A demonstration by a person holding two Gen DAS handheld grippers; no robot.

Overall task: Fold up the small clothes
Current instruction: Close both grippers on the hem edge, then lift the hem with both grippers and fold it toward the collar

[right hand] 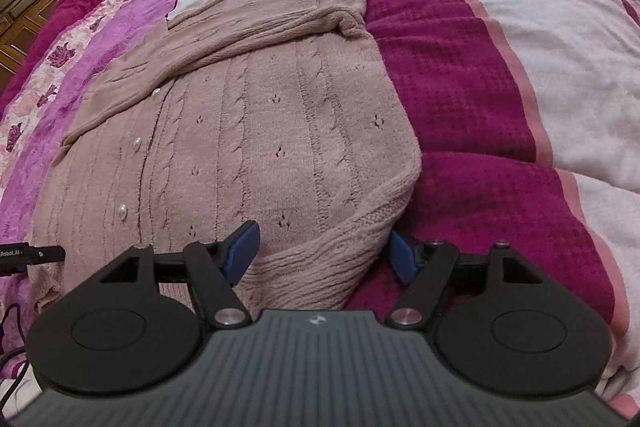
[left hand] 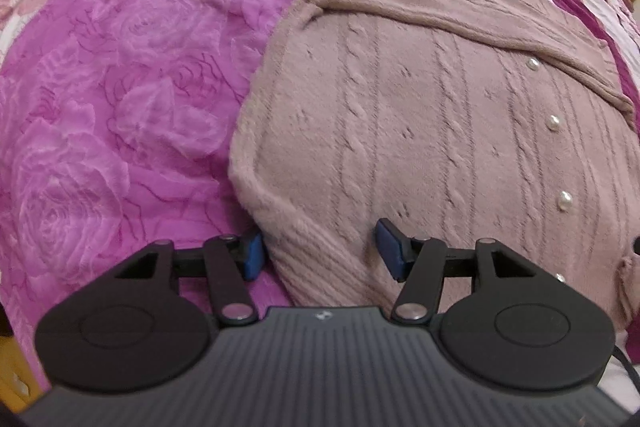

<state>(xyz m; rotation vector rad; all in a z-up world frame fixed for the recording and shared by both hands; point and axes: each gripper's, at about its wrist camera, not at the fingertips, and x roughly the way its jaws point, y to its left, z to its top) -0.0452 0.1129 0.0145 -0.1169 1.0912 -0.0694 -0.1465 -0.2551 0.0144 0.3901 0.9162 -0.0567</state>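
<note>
Left hand-held gripper [left hand: 318, 249] parted about halfway, blue pads [left hand: 390, 247] astride the ribbed hem at one near corner of the cardigan [left hand: 400, 115]; knit lying between them but not pinched, so released. Right hand-held gripper [right hand: 324, 253] spread wider, straddling the other near hem corner the same way, one pad over the knit, the other just beside its edge above the dark magenta stripe; also released, nothing grasped. No earlier picture for either. One dusty-pink cable-knit cardigan, spread flat on the bed [right hand: 460, 99], near the bed's close edge, hem toward the cameras, one sleeve [right hand: 240, 39] folded slantwise across the chest. Four pearl buttons [left hand: 554, 123] countable in the left wrist view along the front placket, three in the right wrist view. One bedspread [left hand: 120, 87] in bands of pink roses, magenta and white. Tip of the left tool visible at the left edge of the right wrist view, just beside the hem.
</note>
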